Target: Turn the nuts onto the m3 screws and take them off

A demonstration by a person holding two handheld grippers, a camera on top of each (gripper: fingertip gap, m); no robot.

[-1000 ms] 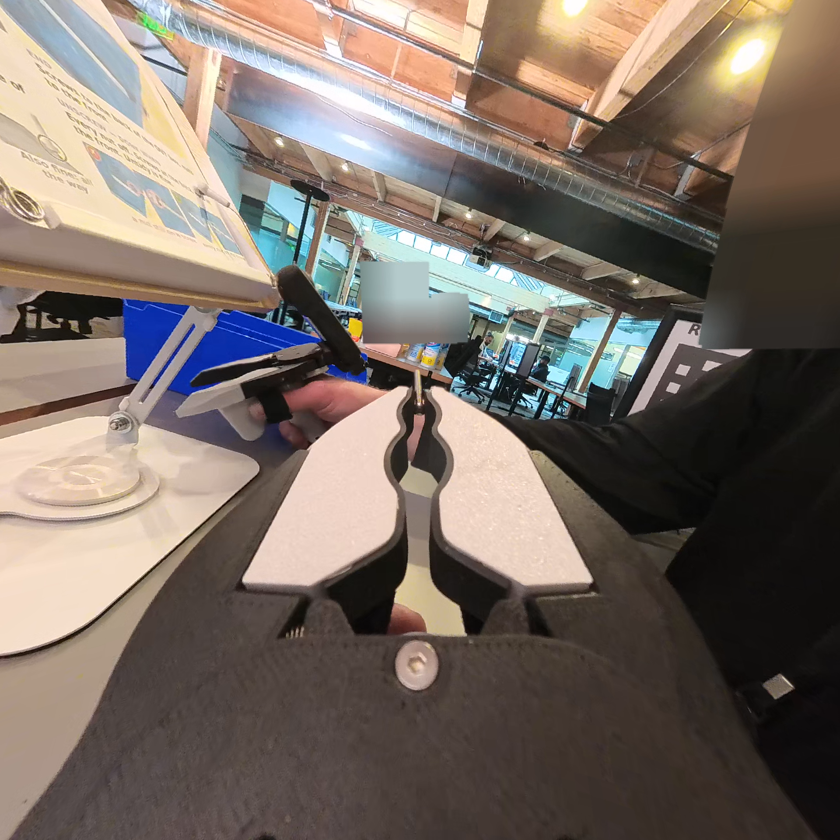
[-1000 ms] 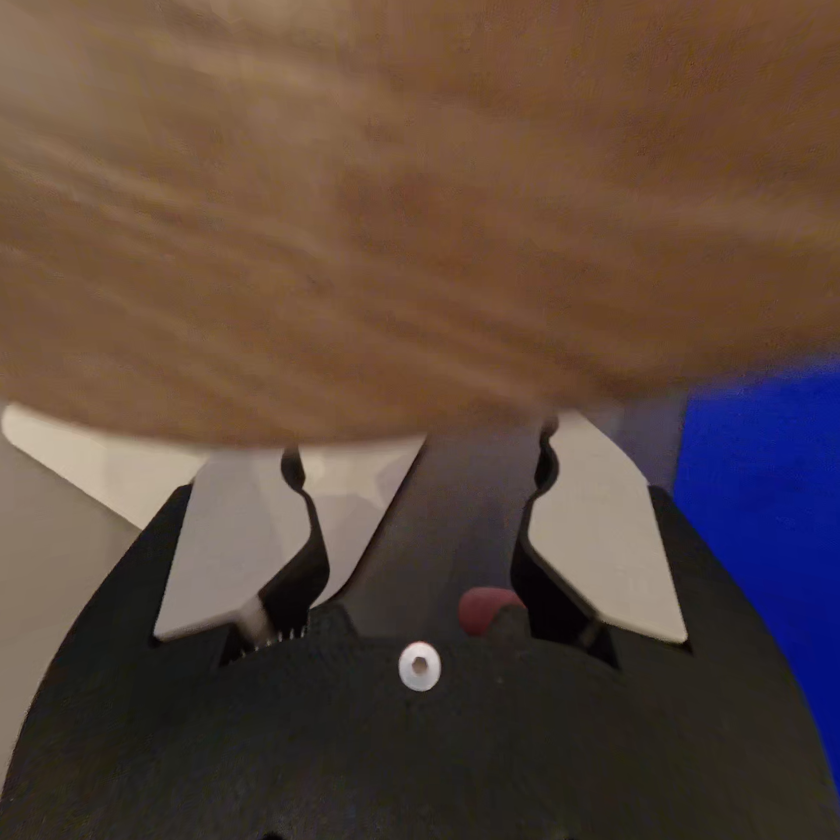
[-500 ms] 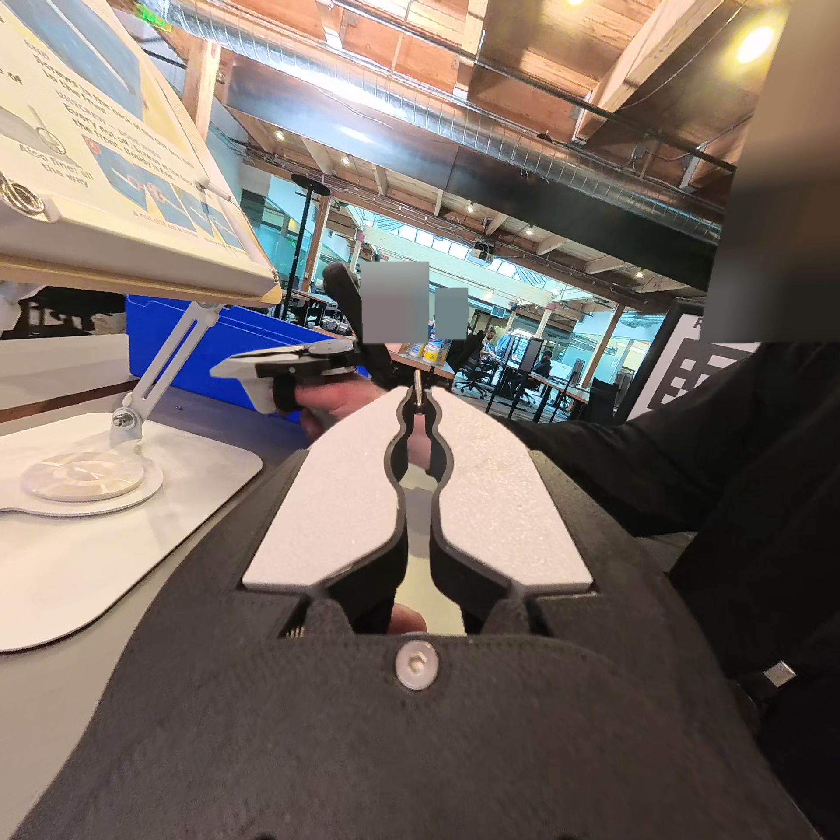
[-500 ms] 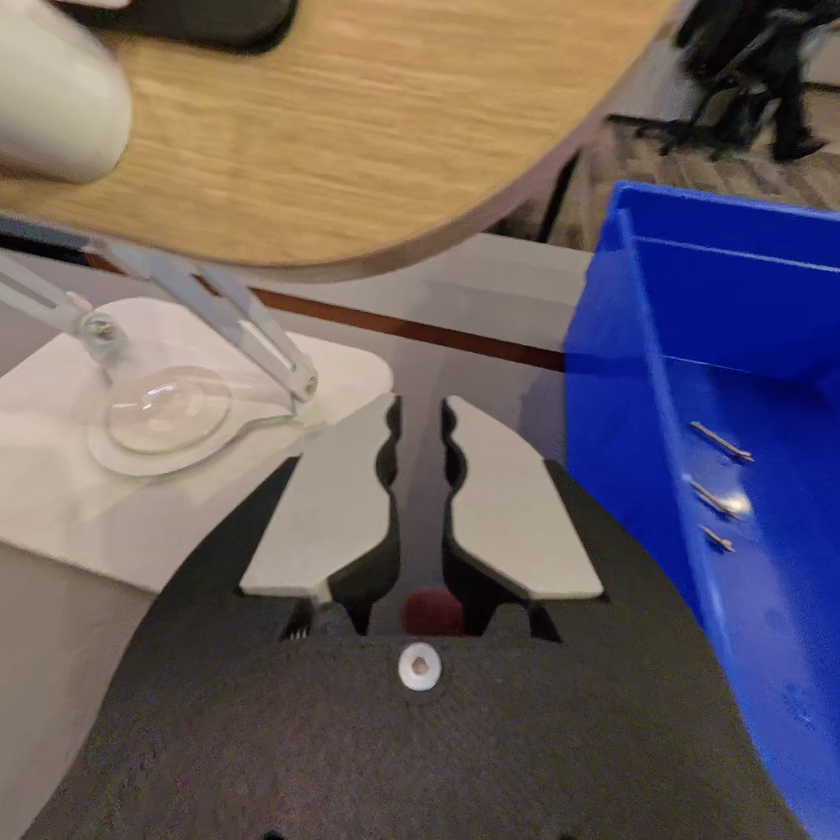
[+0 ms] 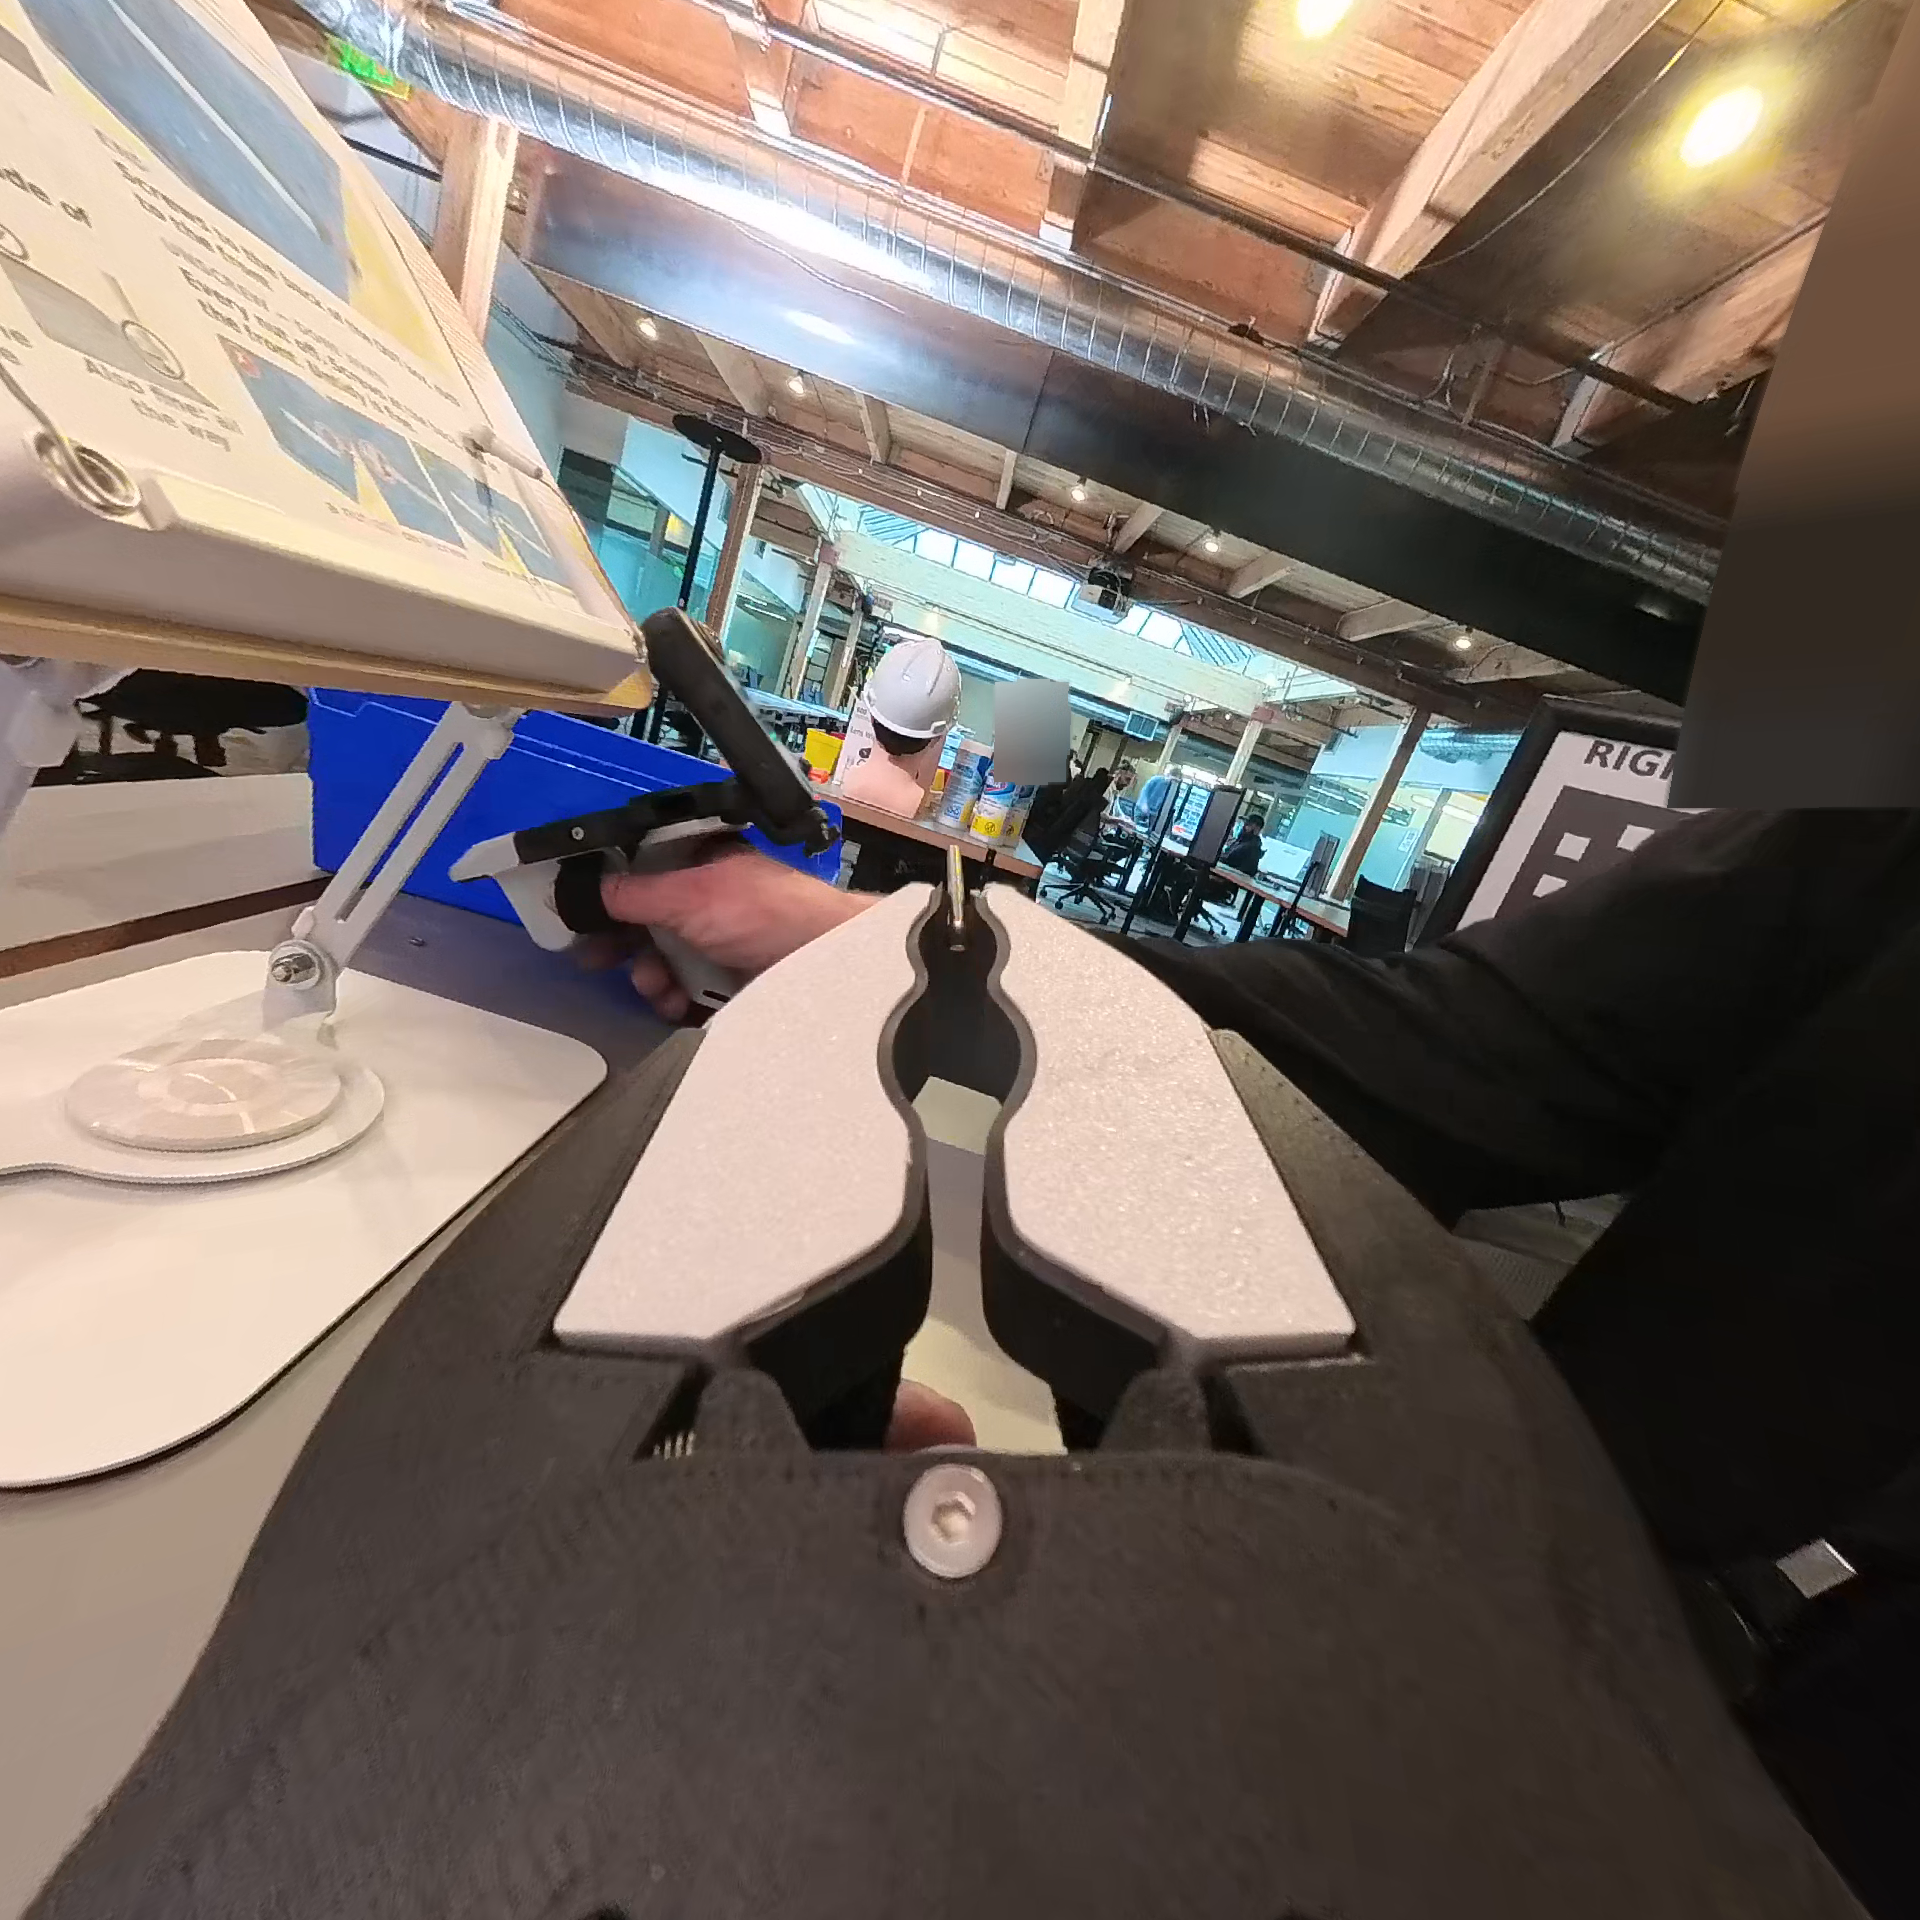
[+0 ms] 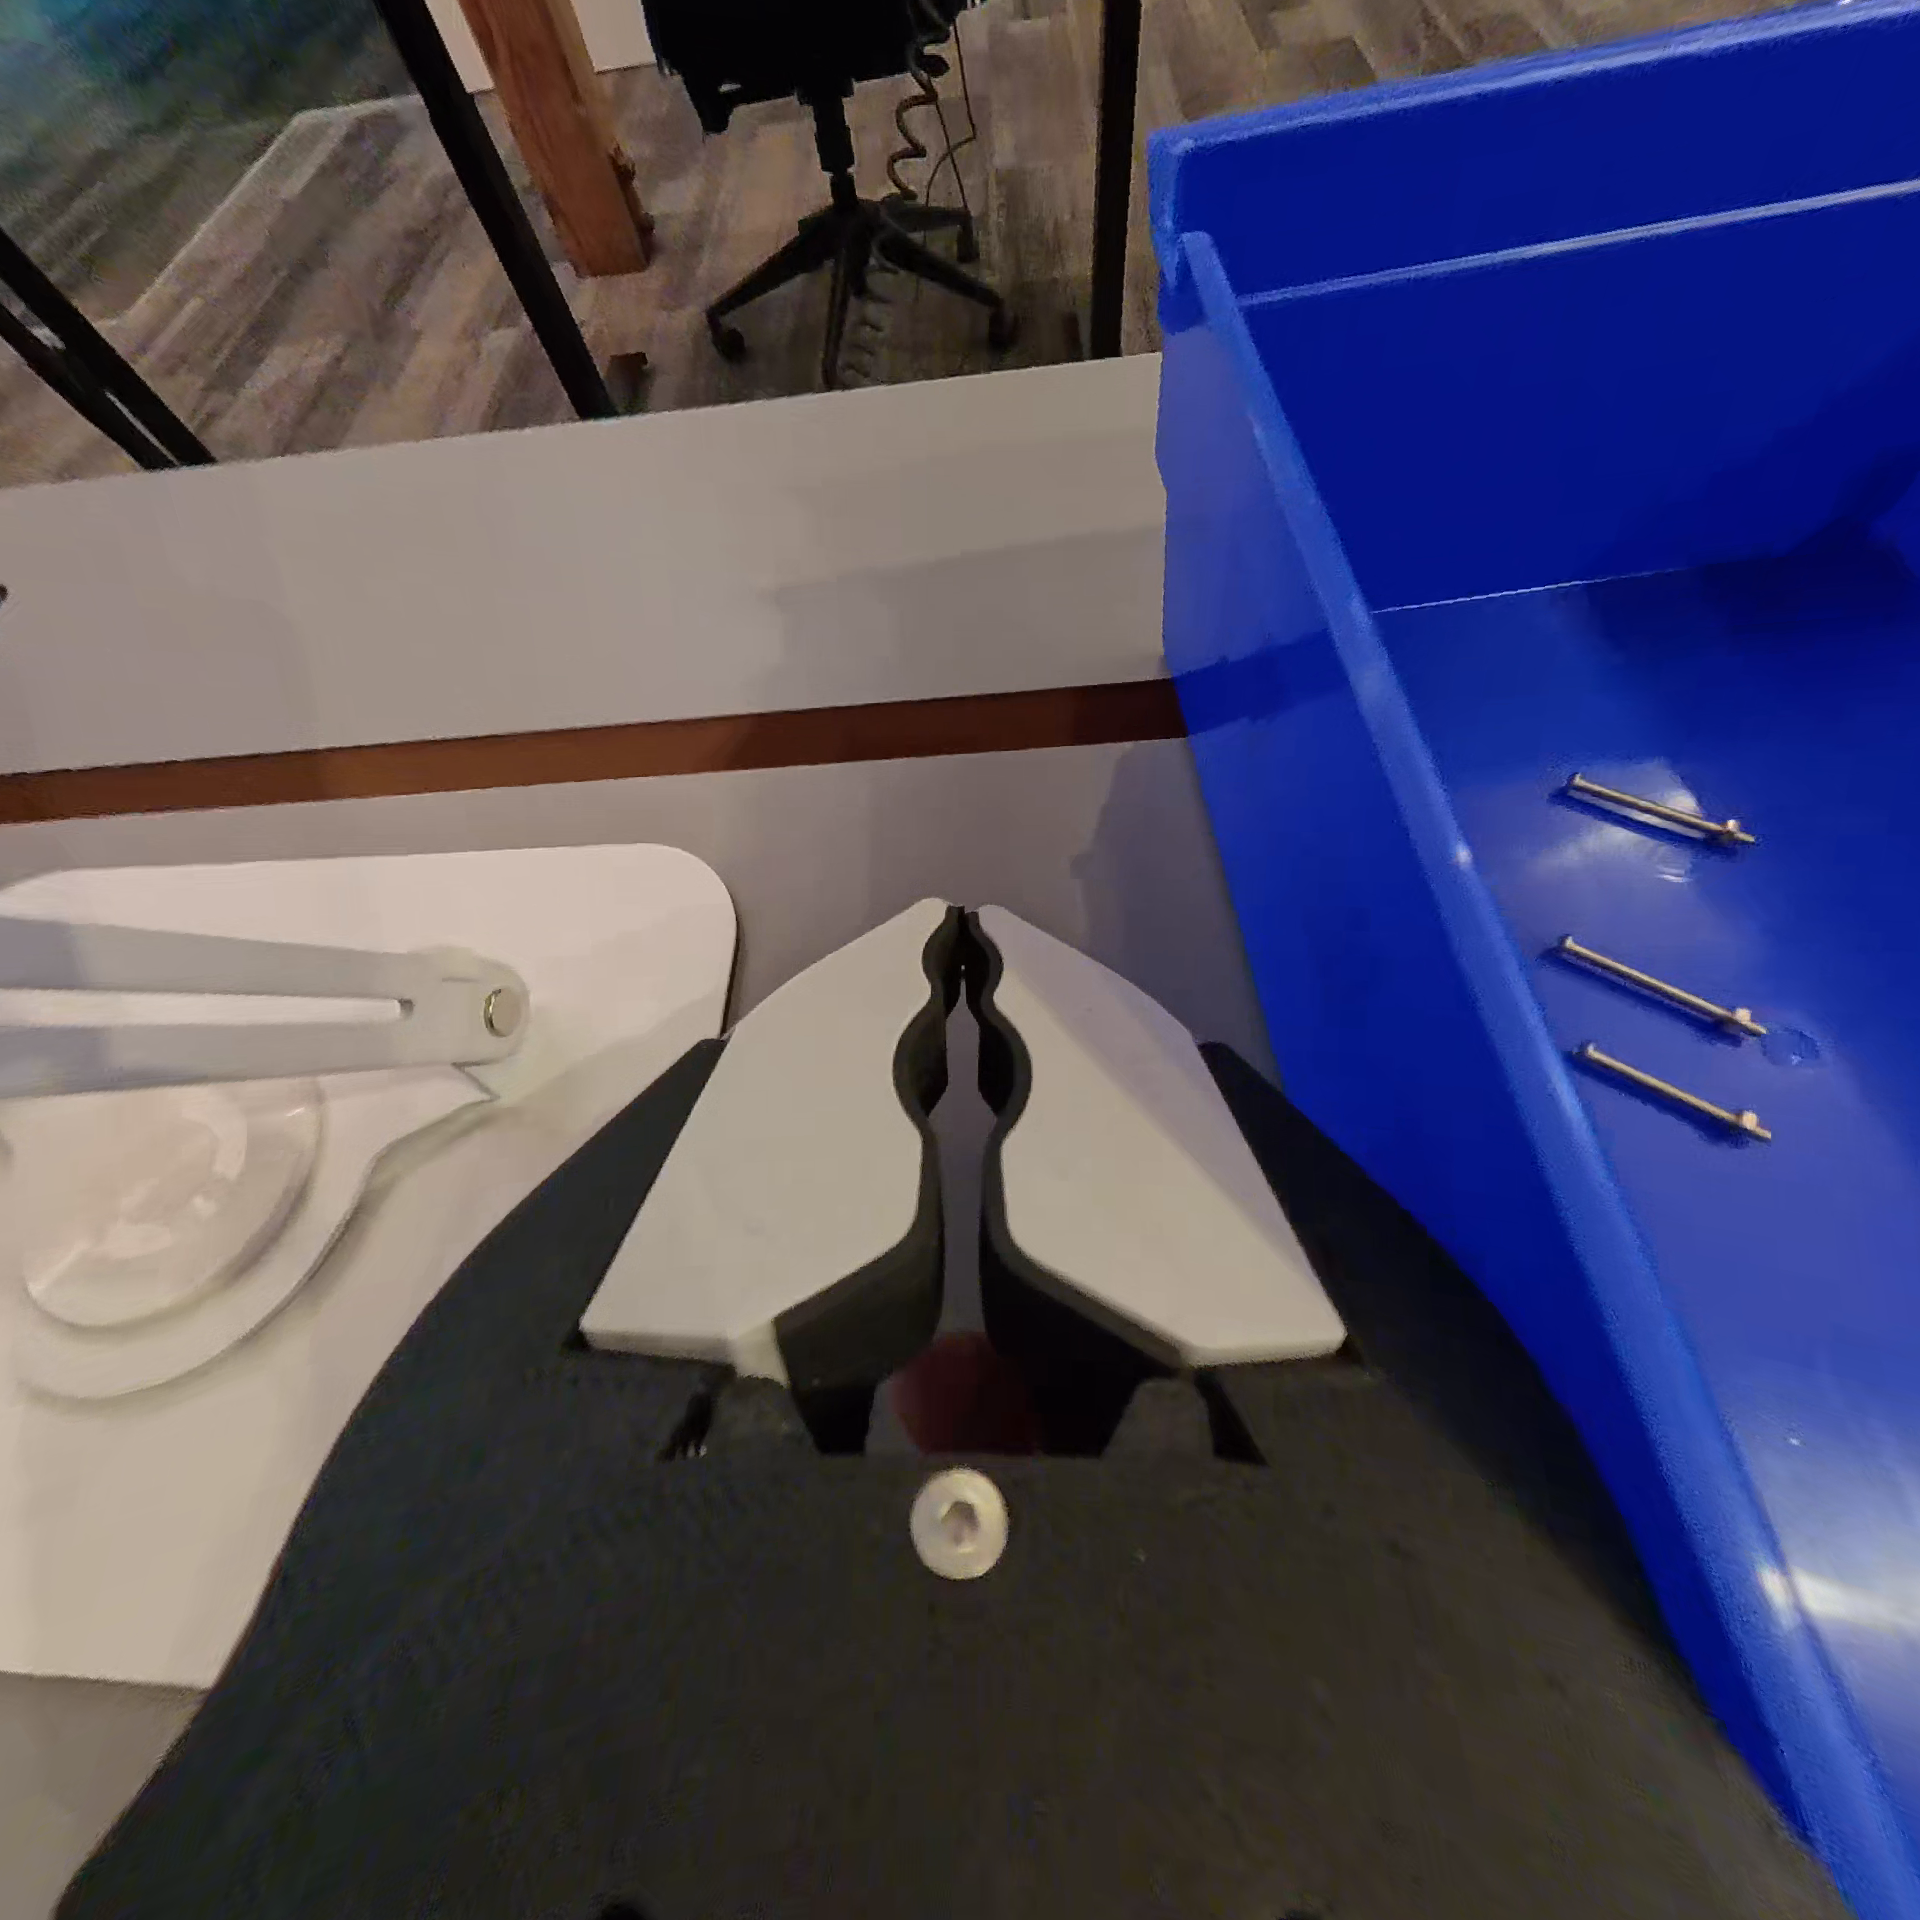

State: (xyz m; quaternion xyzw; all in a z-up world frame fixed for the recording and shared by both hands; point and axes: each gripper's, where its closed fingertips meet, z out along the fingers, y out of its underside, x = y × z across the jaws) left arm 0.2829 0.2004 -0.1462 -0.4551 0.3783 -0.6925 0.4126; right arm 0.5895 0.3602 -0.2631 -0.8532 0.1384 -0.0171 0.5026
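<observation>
My left gripper (image 5: 956, 914) is shut on a thin m3 screw (image 5: 954, 871) that sticks up from its tips. It is held above the table, pointing toward the room. My right gripper (image 6: 961, 920) is shut, its tips touch, and I see nothing between them. It hovers over the grey table just left of the blue bin (image 6: 1351, 790). Three long screws (image 6: 1660, 982) lie on the bin floor, with nuts near their right ends. In the left wrist view a hand holds the right gripper (image 5: 520, 847) in front of the blue bin (image 5: 416, 769).
A white stand base (image 6: 582, 914) with a slotted arm (image 6: 260, 1023) lies left of the right gripper. The stand carries a tilted instruction board (image 5: 260, 416) overhead. A person's black sleeve (image 5: 1507, 1018) crosses on the right. The table's far edge (image 6: 623, 416) is beyond.
My right gripper went from wide open to shut, and its view swung from under the wooden board down to the table and bin. The left gripper kept holding the screw.
</observation>
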